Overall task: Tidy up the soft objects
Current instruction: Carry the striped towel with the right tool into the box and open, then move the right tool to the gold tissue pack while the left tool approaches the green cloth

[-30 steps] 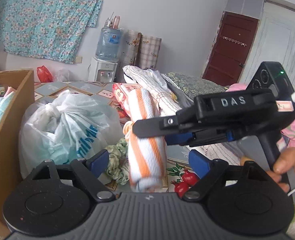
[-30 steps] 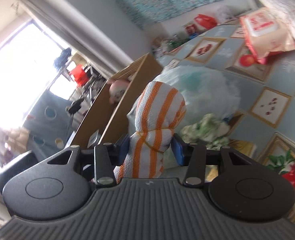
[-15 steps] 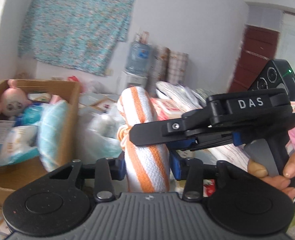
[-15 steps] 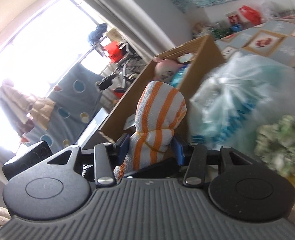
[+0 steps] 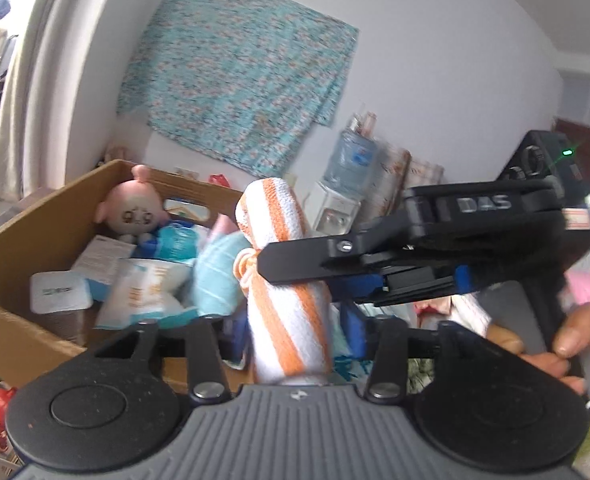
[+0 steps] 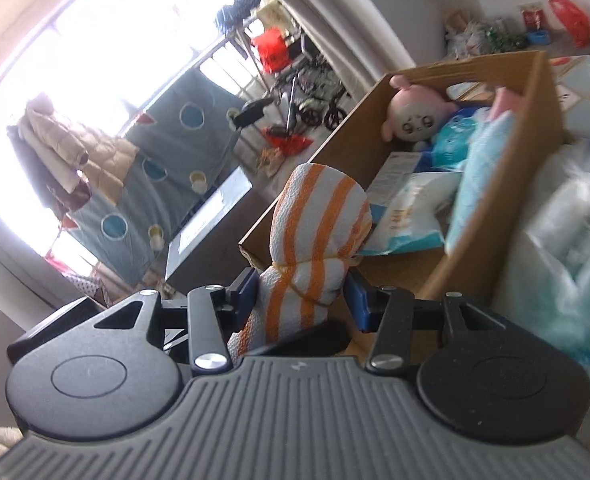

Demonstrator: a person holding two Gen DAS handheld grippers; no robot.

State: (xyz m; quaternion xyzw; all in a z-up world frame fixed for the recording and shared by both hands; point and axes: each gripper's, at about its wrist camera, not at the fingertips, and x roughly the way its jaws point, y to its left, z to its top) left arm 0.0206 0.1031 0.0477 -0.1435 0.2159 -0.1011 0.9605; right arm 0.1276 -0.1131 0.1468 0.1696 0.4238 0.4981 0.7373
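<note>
The right gripper (image 6: 301, 296) clamped the rolled orange-striped towel (image 6: 315, 236), held upright near the cardboard box (image 6: 535, 128). The left gripper (image 5: 291, 330) straddled the towel's lower end, its jaws opening, pads beside the cloth. A pink plush doll (image 5: 133, 210) lay inside the box's far corner.

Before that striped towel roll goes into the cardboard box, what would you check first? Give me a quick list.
1. Right hand-held gripper clamps the towel roll: ok, pads press its tied waist.
2. Left hand-held gripper lets go: cannot tell, its jaws are opening around the roll's lower end, but contact is unclear.
3. Cardboard box is open on top: ok.
4. Room in the box: cannot tell, the doll and packets already fill much of it.
5. Roll stays bundled: ok, a tie circles its middle.
6. Roll is over the box: not ok, it sits before the near corner.
</note>
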